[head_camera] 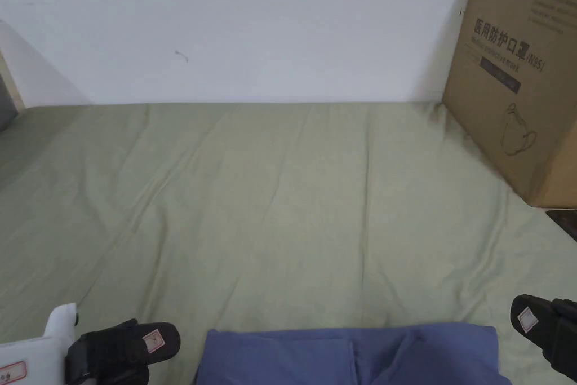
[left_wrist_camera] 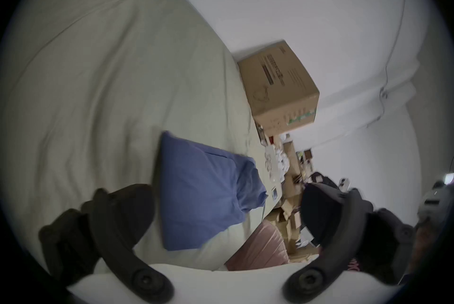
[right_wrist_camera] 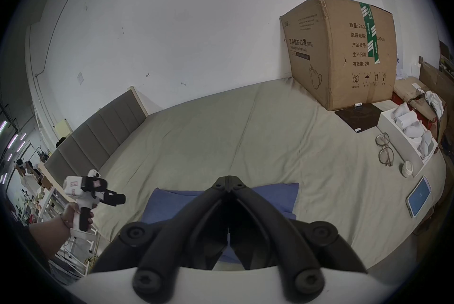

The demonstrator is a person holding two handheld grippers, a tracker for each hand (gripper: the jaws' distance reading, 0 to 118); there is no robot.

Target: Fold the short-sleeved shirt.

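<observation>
The blue short-sleeved shirt (head_camera: pixel 349 355) lies folded into a compact rectangle on the green sheet (head_camera: pixel 282 206), at the near edge of the bed. My left gripper (head_camera: pixel 127 352) hovers just left of it, held by a hand. In the left gripper view the left gripper (left_wrist_camera: pixel 224 189) has its jaws spread wide, open and empty, with the shirt (left_wrist_camera: pixel 201 191) lying beyond them. My right gripper (head_camera: pixel 541 321) hangs off the shirt's right corner. In the right gripper view the right gripper (right_wrist_camera: pixel 228 180) is shut with nothing between its tips, above the shirt (right_wrist_camera: pixel 275 196).
A large cardboard box (head_camera: pixel 518 76) stands at the back right against the white wall. Right of the shirt lie a black mat (right_wrist_camera: pixel 358 115), glasses (right_wrist_camera: pixel 384 149), a phone (right_wrist_camera: pixel 418 196) and a white tray (right_wrist_camera: pixel 393 135). A padded headboard (right_wrist_camera: pixel 98 135) bounds the left.
</observation>
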